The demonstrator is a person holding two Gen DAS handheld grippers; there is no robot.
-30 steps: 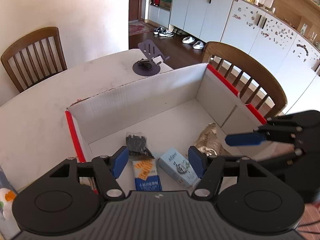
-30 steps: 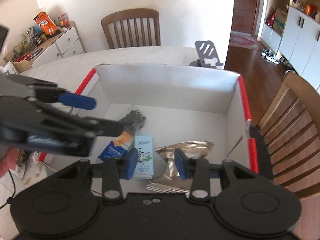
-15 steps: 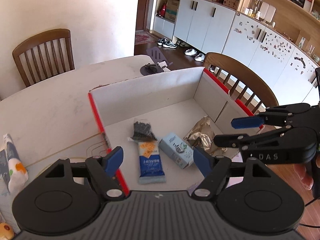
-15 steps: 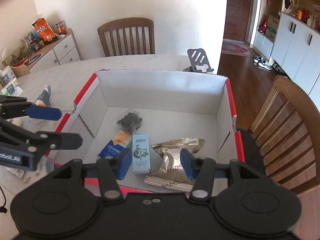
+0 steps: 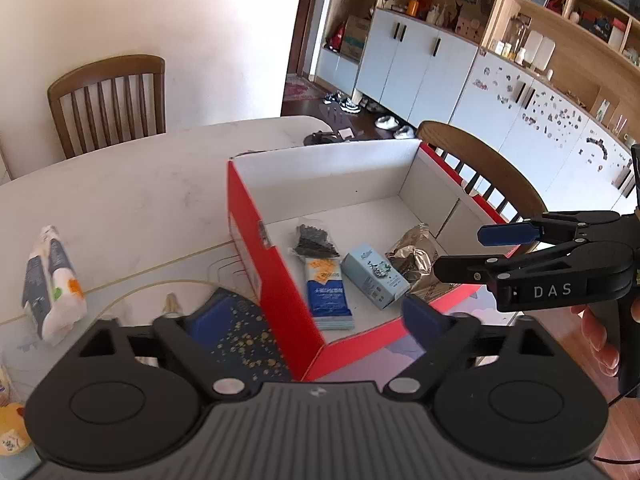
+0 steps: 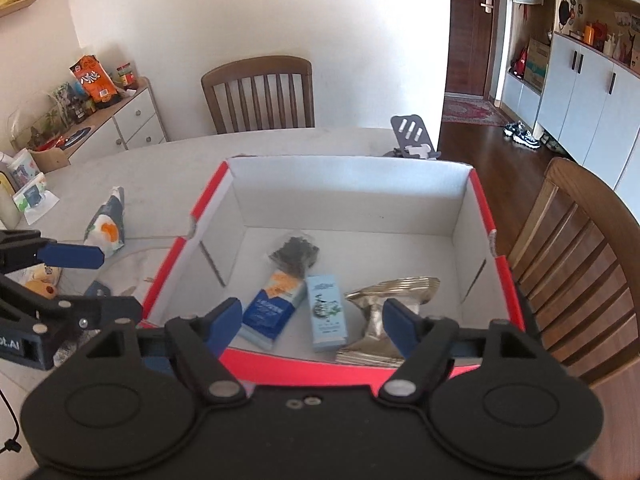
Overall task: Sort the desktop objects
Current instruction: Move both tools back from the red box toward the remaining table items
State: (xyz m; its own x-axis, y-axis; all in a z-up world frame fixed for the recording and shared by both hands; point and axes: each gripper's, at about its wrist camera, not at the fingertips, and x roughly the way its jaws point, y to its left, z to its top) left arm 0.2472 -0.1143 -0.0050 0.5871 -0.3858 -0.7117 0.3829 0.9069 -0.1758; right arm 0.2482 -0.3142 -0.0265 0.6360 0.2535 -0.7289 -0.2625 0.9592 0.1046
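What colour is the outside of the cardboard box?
Red outside, white inside; the cardboard box shows it best in the left wrist view.

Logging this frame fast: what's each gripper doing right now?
Left gripper: jaws opening, nothing between them, holding nothing.
Right gripper: jaws opening, empty, above the near edge of the red box.

Red cardboard box, white inside, open-topped, sits on the worktop. On its floor, in a rough row: a clear bag of dark bits farthest back; a blue-and-orange snack bar flat just in front, touching it; a pale blue carton lying flat beside the bar; a crumpled gold foil pouch at right.

Outside the box, left: white-orange tissue pack; dark blue gold-speckled packet.
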